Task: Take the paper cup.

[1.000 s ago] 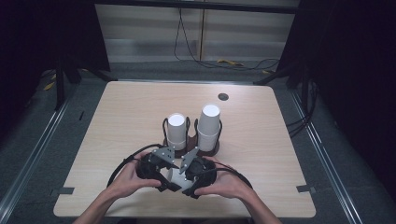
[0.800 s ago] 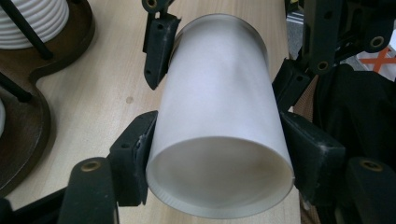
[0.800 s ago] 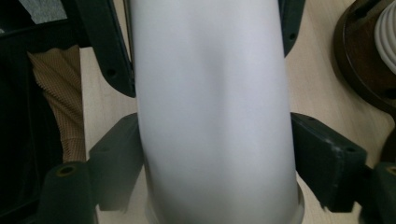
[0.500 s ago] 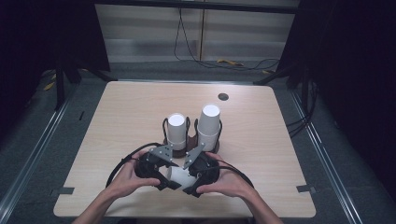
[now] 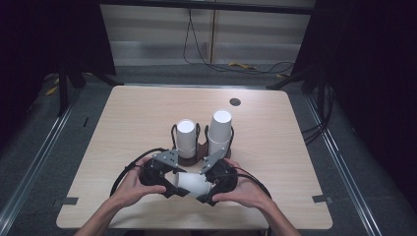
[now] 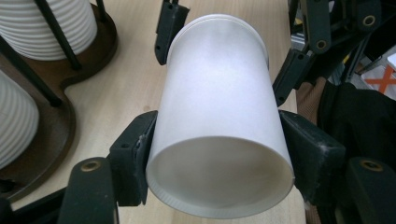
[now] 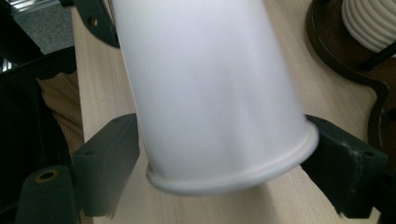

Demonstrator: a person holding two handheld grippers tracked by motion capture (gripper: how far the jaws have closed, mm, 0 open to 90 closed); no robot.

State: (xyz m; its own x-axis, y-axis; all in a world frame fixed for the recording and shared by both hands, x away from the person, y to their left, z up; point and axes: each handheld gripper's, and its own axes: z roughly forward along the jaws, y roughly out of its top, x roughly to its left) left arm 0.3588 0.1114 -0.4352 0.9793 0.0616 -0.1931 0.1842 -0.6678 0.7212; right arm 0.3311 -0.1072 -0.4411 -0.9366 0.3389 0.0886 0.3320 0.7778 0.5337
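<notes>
A plain white paper cup [image 5: 193, 184] lies on its side between my two grippers, just above the table's front middle. My left gripper [image 5: 173, 180] is shut on the cup [image 6: 219, 107] near its base, with a black pad pressed on each side. My right gripper [image 5: 206, 189] faces it from the other end. Its jaws have just been opening and now stand a little off the cup [image 7: 210, 93] on both sides of the rolled rim. A hand holds each gripper.
Just behind the grippers a dark wooden holder [image 5: 189, 158] with black wire uprights carries two stacks of ribbed white cups [image 5: 186, 137] [image 5: 220, 129]. A small dark disc [image 5: 235, 102] is set in the light wooden table [image 5: 137, 118] at the far right. Cables loop by both hands.
More of the white cup shows between the two grippers than a second ago. Both hands have stayed in nearly the same place.
</notes>
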